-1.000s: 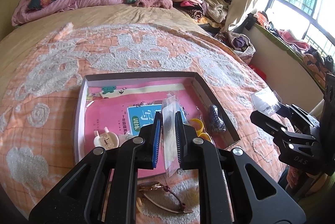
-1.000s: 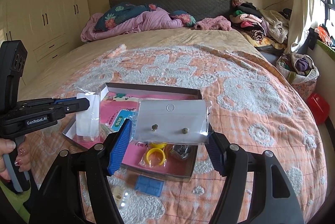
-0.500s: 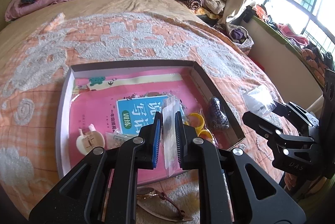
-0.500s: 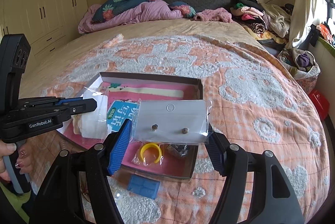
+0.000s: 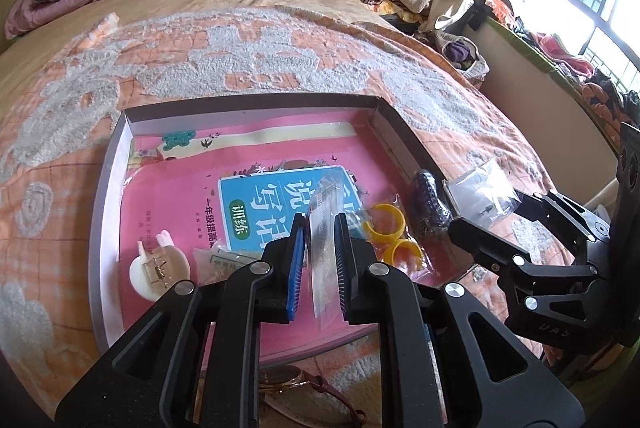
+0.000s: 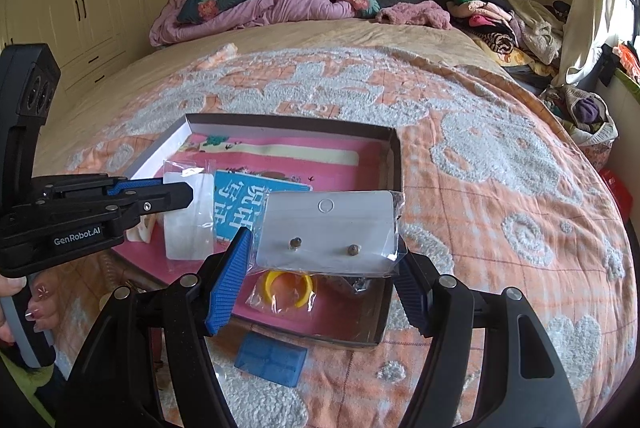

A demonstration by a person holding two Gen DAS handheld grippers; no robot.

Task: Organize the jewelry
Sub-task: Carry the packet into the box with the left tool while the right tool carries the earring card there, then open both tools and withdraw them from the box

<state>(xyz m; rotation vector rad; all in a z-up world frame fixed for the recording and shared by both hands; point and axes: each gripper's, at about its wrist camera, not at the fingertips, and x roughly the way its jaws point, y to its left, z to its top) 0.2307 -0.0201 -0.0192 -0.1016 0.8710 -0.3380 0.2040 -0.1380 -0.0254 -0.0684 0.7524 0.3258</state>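
A shallow cardboard box (image 5: 248, 101) lined with a pink booklet lies on the orange bedspread. In it are bagged yellow rings (image 5: 390, 228), a dark beaded piece (image 5: 428, 203) and a white hair clip (image 5: 158, 270). My left gripper (image 5: 320, 220) is shut on a thin clear packet (image 5: 324, 260), held edge-on above the box's near side. My right gripper (image 6: 322, 244) is shut across the width of a bagged white earring card (image 6: 326, 224) with two studs, hovering over the box's (image 6: 288, 121) near right corner. The left gripper (image 6: 176, 193) and its packet (image 6: 188, 216) show at the left.
A small blue case (image 6: 272, 358) lies on the bedspread in front of the box. A brown-strapped watch (image 5: 296, 384) sits under my left gripper. A hand (image 6: 24, 308) holds the left handle. Rumpled bedding and heaped clothes fill the far end; a window is at right.
Both grippers have sunk closer to the box, each still holding its packet. The box looms larger in both views.
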